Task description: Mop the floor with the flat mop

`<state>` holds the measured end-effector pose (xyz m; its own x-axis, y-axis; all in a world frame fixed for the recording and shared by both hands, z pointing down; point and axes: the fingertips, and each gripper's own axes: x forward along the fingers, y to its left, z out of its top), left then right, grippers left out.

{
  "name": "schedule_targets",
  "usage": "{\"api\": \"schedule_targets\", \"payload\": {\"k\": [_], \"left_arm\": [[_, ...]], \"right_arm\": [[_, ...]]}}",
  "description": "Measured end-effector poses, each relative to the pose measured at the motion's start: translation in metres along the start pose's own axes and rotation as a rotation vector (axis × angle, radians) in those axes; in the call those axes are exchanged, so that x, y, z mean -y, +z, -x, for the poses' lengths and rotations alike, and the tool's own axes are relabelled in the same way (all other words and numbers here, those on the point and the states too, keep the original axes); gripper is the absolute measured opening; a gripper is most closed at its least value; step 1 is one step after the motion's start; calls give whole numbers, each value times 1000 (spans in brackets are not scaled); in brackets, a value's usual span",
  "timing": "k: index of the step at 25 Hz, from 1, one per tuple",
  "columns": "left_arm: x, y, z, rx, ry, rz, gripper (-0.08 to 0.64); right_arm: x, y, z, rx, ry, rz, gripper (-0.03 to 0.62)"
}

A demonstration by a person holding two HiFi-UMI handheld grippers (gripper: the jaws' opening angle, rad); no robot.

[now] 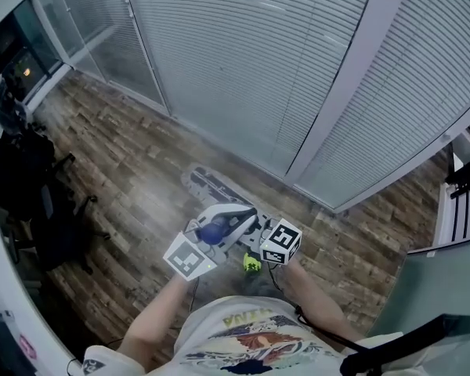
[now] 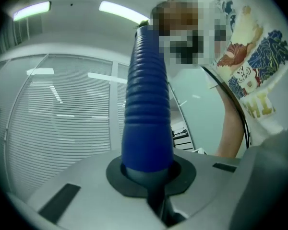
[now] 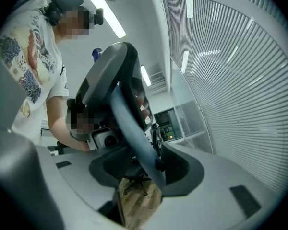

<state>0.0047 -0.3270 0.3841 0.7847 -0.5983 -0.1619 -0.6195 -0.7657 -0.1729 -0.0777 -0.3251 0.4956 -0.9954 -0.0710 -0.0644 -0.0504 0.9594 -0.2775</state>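
We judged a mopping stroke to be in hand: the mop head (image 1: 210, 183) lay flat on the wooden floor (image 1: 117, 171) near the blinds (image 1: 243, 61), and next it needed a steady push over a fresh strip. Held close together at the waist, about level, our left gripper (image 2: 151, 178) was clamped on the blue ribbed grip (image 2: 146, 104). Our right gripper (image 3: 144, 169) had its jaws wide around the grey pole (image 3: 129, 123), not squeezing it.

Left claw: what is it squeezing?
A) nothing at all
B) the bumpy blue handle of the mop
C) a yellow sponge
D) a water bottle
B: in the left gripper view, the left claw is shut round the blue handle, whose ridged grip sticks straight up from between its two halves.
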Motion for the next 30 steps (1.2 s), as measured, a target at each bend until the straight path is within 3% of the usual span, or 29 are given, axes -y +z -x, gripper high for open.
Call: {"api": "schedule_targets", "payload": {"k": [2,5,7,13,18,24,30], "left_arm": [[7,14,11,47,-29,25,14],[33,32,32,56,-64,-23,14],[59,35,48,31,-98,-65,14],[148,27,108,-70,-143,-89,11],[208,42,132,-77,-128,-103,11],[274,56,154,-100,-78,-109,11],[373,65,171,-150,-17,-113,6]], "right_arm": [[-11,-5,-2,3,-10,-23,193],[-37,-20,-3,-18,-26,-27,195],[-56,-34,1,-23,-51,-37,199],[-138,-75,14,-13,-119,-65,206],[-199,-93,36,-5,-126,-90,206],[-269,-111,61,-18,-71,-92,206],[-355,-139,113,-30,-2,-87,206]]}}
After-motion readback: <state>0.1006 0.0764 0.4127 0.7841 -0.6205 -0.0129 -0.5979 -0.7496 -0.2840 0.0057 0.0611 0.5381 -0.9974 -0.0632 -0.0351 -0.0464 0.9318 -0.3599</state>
